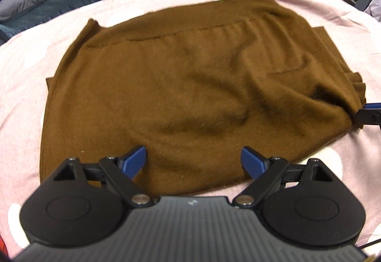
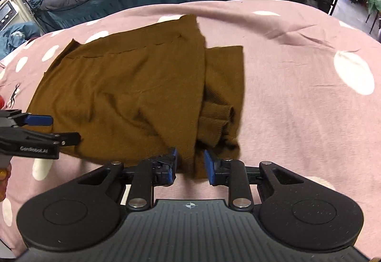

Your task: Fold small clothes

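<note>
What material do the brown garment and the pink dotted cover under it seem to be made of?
Brown garment: probably a fine, soft knit, perhaps wool or a blend; matte and slightly fuzzy, with a ribbed cuff and soft folds.
Pink cover: apparently thin woven fabric, perhaps cotton; smooth, matte, with printed white dots and sharp creases. The fibre cannot be confirmed.

even indoor light, soft shadows in the cloth folds, slight motion blur, strong fisheye bending at the edges.

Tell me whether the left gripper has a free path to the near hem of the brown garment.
Probably yes. The left gripper hangs open right above the brown garment, its near hem just below the fingers, nothing lying between. The right gripper works the far right corner, well aside.
</note>
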`<state>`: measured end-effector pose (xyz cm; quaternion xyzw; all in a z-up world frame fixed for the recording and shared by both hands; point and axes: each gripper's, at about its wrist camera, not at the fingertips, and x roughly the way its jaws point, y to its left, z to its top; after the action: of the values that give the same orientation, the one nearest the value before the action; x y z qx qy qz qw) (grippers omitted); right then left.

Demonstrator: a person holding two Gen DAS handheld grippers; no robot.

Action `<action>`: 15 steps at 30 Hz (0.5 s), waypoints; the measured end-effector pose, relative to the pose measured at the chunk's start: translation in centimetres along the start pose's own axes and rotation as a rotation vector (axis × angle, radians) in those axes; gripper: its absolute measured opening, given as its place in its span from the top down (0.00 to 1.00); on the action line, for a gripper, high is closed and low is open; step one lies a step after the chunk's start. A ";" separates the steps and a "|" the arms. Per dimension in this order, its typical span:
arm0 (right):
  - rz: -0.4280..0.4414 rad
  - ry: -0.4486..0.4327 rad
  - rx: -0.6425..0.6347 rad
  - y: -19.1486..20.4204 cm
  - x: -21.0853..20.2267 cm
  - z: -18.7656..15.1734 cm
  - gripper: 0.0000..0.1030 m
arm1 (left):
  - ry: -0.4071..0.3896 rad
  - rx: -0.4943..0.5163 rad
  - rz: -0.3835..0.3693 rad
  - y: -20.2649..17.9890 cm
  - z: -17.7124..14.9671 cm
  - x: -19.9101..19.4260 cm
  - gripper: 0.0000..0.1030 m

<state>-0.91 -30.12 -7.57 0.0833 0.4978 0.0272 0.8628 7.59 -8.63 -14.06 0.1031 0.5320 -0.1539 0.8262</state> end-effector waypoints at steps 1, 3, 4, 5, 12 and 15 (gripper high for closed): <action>0.002 0.008 -0.002 0.1 0.4 0.0 0.56 | 0.006 -0.005 0.003 0.1 0.2 0.3 0.15; 0.006 0.034 0.013 0.0 1.1 0.1 0.79 | 0.013 -0.012 0.002 0.1 0.0 0.4 0.14; 0.007 0.041 0.022 0.0 1.2 0.1 0.90 | 0.017 -0.014 0.002 0.1 -0.1 0.4 0.14; 0.006 0.038 0.033 -0.2 1.1 -0.1 0.93 | 0.019 -0.014 0.003 0.1 -0.2 0.4 0.14; -0.024 -0.016 0.085 -3.1 -1.6 -0.2 0.95 | 0.012 -0.011 -0.010 -0.6 -0.6 0.0 0.14; -0.035 -0.002 0.074 -4.0 -1.8 -0.3 0.95 | 0.004 -0.013 -0.027 -1.0 -0.6 -0.4 0.13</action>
<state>-2.24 -34.28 -6.93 0.1067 0.4988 -0.0063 0.8601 6.54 -9.31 -13.93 0.0908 0.5360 -0.1615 0.8236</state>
